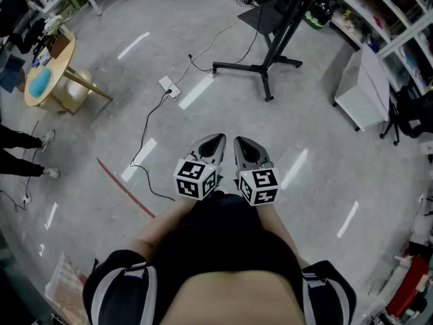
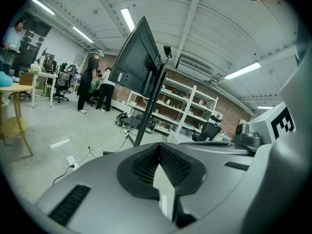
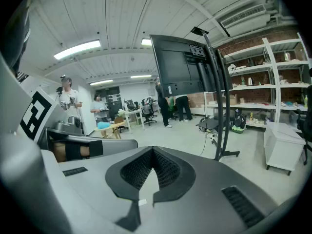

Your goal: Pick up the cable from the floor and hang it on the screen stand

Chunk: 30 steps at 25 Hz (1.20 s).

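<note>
Left gripper [image 1: 215, 138]: jaws together, nothing between them.
Right gripper [image 1: 241, 141]: jaws together, empty, just beside the left.
Cable [image 1: 144, 141]: lying on the floor [image 1: 318, 134].
Screen stand [image 1: 267, 59]: upright, beyond the cable.

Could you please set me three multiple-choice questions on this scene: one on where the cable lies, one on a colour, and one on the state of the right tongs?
1. Where does the thin black cable lie?
A. On the grey concrete floor
B. Hung over the screen stand
C. Coiled on the round table

2. What colour is the rectangular power strip that the cable runs to?
A. Black
B. White
C. Red

3. How do the right tongs stand?
A. Wide open and empty
B. Shut on the cable
C. Shut with nothing between them

Answers:
1 A: the head view shows the cable trailing across the floor ahead of the person.
2 B: the strip shows white against the grey floor.
3 C: the right gripper view shows the jaws together and nothing held.
</note>
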Tool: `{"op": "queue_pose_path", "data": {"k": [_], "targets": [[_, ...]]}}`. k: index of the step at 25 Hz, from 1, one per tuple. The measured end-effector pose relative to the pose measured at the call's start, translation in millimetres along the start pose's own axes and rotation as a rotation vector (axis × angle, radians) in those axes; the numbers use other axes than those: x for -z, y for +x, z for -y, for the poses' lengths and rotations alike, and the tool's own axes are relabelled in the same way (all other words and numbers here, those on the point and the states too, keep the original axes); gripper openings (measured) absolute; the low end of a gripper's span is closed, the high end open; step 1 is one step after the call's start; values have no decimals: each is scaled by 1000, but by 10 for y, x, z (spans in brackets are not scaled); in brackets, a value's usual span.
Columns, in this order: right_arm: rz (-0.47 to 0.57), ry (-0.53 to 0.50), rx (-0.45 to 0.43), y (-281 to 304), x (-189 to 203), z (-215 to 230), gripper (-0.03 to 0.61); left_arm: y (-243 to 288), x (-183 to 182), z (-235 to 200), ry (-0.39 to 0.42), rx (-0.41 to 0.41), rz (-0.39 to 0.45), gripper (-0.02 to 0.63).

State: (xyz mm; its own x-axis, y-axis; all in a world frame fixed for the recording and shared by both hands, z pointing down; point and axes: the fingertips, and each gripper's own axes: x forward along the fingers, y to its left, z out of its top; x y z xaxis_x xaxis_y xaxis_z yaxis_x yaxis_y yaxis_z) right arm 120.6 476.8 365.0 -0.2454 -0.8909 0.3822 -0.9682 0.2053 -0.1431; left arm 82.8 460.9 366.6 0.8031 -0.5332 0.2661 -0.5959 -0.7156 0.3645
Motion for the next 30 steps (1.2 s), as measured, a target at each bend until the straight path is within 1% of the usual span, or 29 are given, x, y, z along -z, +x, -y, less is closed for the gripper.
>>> {"op": "queue_pose_path", "data": {"k": [7, 11, 17, 23, 26, 30], "targets": [[-6, -15, -32, -46, 65, -13, 21, 0, 115, 51, -12, -27, -3, 6], [-3, 2, -49, -94, 196, -13, 23, -44, 264, 105, -13, -38, -11, 6], [-6, 8, -100, -188, 365, -136, 23, -146, 467, 188, -21, -65, -32, 6], [-10, 23, -121, -177, 415, -205, 23, -206, 506, 181, -24, -83, -32, 6], [-19, 20, -115, -135, 437, -191, 23, -195, 533, 133, -29, -86, -35, 6], [-21, 19, -107, -43, 388, -156, 23, -131, 475, 25, -26, -89, -34, 6]]}}
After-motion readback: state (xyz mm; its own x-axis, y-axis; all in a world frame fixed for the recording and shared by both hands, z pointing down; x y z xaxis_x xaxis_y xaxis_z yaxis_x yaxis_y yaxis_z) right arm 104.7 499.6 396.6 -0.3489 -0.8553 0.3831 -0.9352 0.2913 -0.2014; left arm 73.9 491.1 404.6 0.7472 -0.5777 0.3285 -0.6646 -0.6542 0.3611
